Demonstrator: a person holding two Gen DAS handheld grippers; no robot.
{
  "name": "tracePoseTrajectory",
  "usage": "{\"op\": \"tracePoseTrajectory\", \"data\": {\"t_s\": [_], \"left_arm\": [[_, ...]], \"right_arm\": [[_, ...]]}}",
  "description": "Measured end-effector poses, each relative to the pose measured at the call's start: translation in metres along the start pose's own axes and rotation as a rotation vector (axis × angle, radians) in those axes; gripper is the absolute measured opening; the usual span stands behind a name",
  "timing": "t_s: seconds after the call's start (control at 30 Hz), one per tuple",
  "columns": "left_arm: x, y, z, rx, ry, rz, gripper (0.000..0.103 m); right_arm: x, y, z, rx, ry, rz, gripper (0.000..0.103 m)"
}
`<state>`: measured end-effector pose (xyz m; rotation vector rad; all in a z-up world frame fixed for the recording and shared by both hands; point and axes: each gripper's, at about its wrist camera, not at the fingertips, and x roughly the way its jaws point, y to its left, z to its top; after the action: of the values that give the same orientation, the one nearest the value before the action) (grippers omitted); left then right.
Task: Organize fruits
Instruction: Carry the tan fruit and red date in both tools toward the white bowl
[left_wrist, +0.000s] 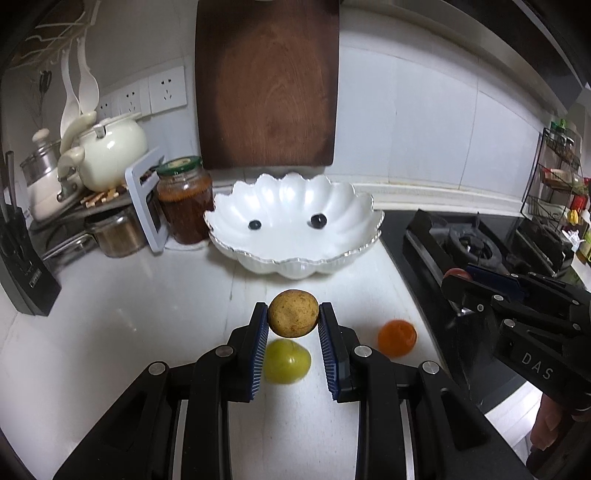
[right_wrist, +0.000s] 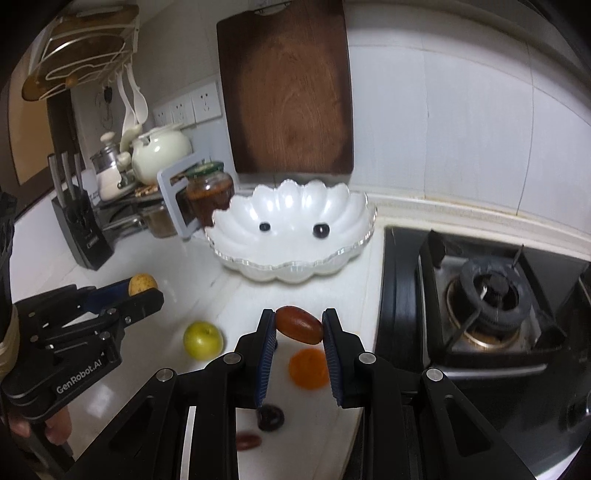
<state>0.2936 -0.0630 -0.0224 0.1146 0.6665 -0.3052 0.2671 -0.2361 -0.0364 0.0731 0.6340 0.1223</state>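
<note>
My left gripper (left_wrist: 293, 314) is shut on a round tan fruit (left_wrist: 293, 314), held above the white counter (left_wrist: 110, 332); it also shows at the left of the right wrist view (right_wrist: 142, 283). My right gripper (right_wrist: 299, 325) is shut on an oblong red-brown fruit (right_wrist: 299, 325). On the counter below lie a green apple (left_wrist: 287, 362) (right_wrist: 203, 339), an orange fruit (left_wrist: 397, 338) (right_wrist: 309, 368), a dark round fruit (right_wrist: 270, 417) and a small reddish fruit (right_wrist: 248, 441). Ahead stands a white scalloped bowl (left_wrist: 295, 258) (right_wrist: 291, 269) holding two small dark fruits (left_wrist: 255, 224) (left_wrist: 318, 220).
A wooden cutting board (left_wrist: 267, 85) leans on the wall behind the bowl. A jar (left_wrist: 183, 199), pots, a kettle (left_wrist: 110, 151) and a knife block (left_wrist: 22, 258) crowd the left. A gas stove (right_wrist: 487, 295) lies right of the counter, with a spice rack (left_wrist: 557, 177) beyond.
</note>
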Motion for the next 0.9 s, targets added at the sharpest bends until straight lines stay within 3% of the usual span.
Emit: {"op": "tracePoseTrajectory", "data": {"t_s": [0.27, 0.53, 0.9], "left_arm": [[-0.009, 0.001, 0.021, -0.025, -0.057, -0.023, 0.028], [-0.016, 0.002, 0.047, -0.008, -0.141, 0.006, 0.028], [0.001, 0.015, 0.072, -0.022, -0.161, 0.011, 0.028]], "right_arm": [[-0.004, 0.004, 0.021, -0.016, -0.064, 0.031, 0.027], [-0.002, 0.006, 0.045, -0.017, -0.117, 0.043, 0.027], [0.016, 0.006, 0.072, -0.014, -0.137, 0.035, 0.027]]}}
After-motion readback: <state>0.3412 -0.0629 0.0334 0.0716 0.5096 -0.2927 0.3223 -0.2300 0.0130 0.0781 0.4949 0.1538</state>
